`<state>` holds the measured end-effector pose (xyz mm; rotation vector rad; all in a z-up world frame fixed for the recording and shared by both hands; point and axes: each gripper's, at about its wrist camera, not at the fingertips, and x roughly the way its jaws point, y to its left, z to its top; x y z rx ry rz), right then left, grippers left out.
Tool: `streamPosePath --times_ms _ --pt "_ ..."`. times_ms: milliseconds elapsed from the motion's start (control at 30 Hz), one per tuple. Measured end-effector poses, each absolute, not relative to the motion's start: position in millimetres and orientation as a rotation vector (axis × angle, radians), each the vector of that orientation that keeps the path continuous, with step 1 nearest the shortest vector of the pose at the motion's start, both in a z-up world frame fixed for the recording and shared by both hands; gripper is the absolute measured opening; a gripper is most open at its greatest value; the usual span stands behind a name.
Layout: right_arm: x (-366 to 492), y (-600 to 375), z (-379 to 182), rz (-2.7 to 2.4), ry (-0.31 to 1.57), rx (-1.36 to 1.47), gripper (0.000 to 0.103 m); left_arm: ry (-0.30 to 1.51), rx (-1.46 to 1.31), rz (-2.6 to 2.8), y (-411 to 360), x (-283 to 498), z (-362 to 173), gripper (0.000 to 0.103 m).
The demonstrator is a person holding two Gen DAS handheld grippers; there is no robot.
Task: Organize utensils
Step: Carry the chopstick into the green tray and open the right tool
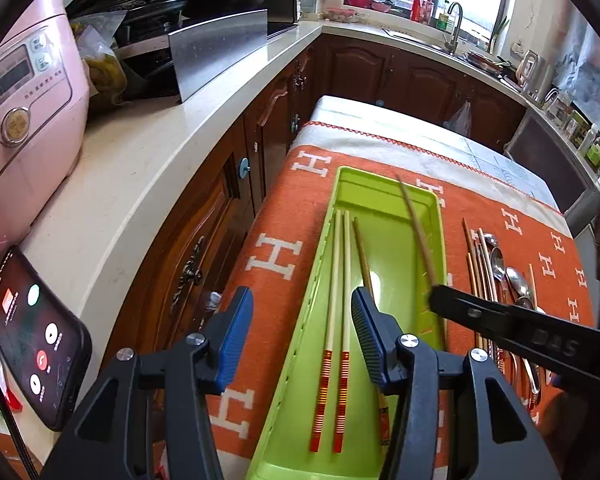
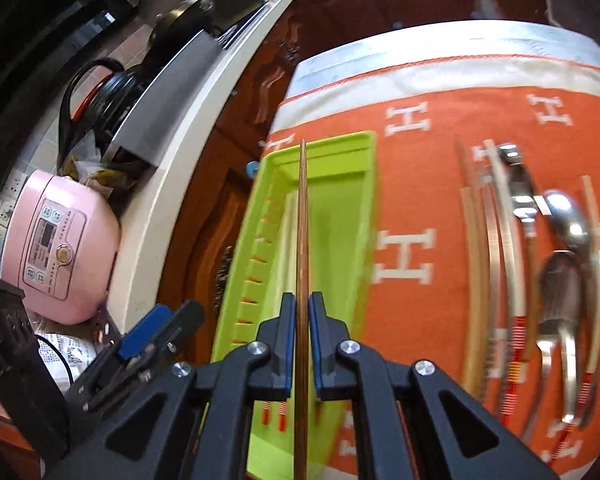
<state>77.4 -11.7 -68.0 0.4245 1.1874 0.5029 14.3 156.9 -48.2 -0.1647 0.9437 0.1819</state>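
We see a lime-green tray [image 1: 384, 200] on an orange cloth [image 1: 284, 200] patterned with white H letters, cream chopsticks [image 1: 336, 280] banded red and yellow, a pink rice cooker [image 1: 28, 120], and blue-padded black claws.

White "H" letters are repeating across the orange cloth [image 1: 284, 216]. "DAS" is showing, faintly embossed and possibly incomplete, on the right gripper [image 1: 431, 299]. The rice cooker [image 1: 24, 120] labels are staying illegible.
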Motion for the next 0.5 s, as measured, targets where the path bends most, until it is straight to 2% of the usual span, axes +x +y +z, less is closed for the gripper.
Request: streamPosePath --times_ms 233,500 --pt "80.1 -0.1 -86.2 0.548 1.279 0.476 0.009 0.95 -0.16 0.198 160.3 12.1 -48.2 0.049" --pt "72.8 -26.9 -75.2 0.537 1.237 0.449 0.009 0.961 -0.152 0.2 157.1 14.6 -50.5 0.049"
